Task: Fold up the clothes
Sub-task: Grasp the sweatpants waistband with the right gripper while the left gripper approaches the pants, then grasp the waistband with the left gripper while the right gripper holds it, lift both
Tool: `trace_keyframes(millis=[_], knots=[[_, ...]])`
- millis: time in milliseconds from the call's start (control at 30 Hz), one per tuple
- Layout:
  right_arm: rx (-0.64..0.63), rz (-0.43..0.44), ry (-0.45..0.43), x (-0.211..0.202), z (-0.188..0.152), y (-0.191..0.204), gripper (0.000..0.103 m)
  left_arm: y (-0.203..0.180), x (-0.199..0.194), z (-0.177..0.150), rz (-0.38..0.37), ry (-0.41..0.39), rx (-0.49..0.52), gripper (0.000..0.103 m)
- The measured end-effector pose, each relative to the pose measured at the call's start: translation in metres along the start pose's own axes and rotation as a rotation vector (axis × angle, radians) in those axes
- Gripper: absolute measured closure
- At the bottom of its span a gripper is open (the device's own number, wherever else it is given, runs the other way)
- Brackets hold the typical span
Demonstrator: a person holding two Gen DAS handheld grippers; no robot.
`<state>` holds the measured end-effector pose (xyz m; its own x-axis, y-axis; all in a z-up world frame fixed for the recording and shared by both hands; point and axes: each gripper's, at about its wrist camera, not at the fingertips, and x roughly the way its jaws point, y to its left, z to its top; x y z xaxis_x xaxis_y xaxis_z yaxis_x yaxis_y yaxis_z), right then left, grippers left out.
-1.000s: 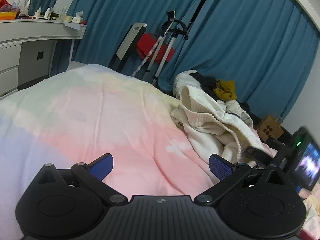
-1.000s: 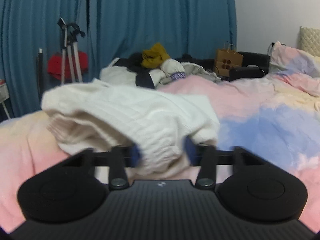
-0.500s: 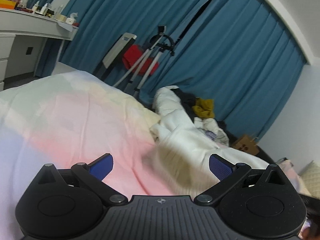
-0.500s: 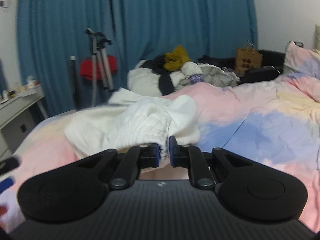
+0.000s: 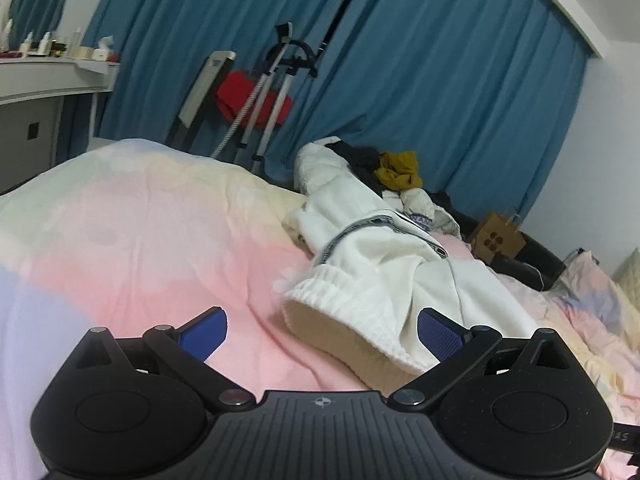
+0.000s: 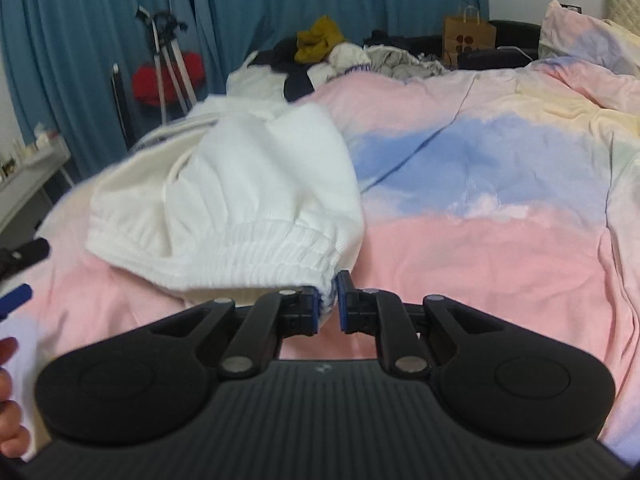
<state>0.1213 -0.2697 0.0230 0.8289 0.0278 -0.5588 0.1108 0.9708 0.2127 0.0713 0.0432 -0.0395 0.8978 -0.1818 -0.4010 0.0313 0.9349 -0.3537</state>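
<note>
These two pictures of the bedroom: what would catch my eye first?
Most striking is the white garment lying in the middle of the pastel pink and blue bedspread, its ribbed hem pinched in the right claw. The left claw gapes open just before it. Behind, deep blue curtains frame a heap of clothes at the far edge of the bed.

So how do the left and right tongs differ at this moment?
The left tongs stand wide open, gripping nothing; the right tongs are shut on the white garment at its ribbed hem. The left ones sit beside that hem, apart from it. Both have blue pads and point across the pastel duvet.
</note>
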Motion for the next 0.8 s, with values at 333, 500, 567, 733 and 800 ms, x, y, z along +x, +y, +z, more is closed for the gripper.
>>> trace_keyframes(millis=[333, 500, 567, 733, 800], knots=[[0.034, -0.011, -0.049, 0.016, -0.012, -0.020, 0.091, -0.009, 0.101, 0.011, 0.031, 0.055, 0.053, 0.016], [0.039, 0.044, -0.009, 0.027, -0.017, -0.018, 0.091, -0.004, 0.140, 0.022, 0.114, 0.090, -0.036, 0.045], [0.010, 0.082, -0.002, 0.023, -0.018, -0.011, 0.091, -0.001, 0.142, 0.031, 0.118, 0.091, -0.059, 0.065], [-0.042, 0.208, -0.029, -0.005, -0.018, 0.023, 0.091, 0.013, 0.108, 0.077, 0.040, 0.022, -0.127, 0.088], [-0.039, 0.255, -0.063, -0.021, -0.019, 0.043, 0.091, 0.020, 0.086, 0.109, 0.029, -0.034, -0.098, 0.088]])
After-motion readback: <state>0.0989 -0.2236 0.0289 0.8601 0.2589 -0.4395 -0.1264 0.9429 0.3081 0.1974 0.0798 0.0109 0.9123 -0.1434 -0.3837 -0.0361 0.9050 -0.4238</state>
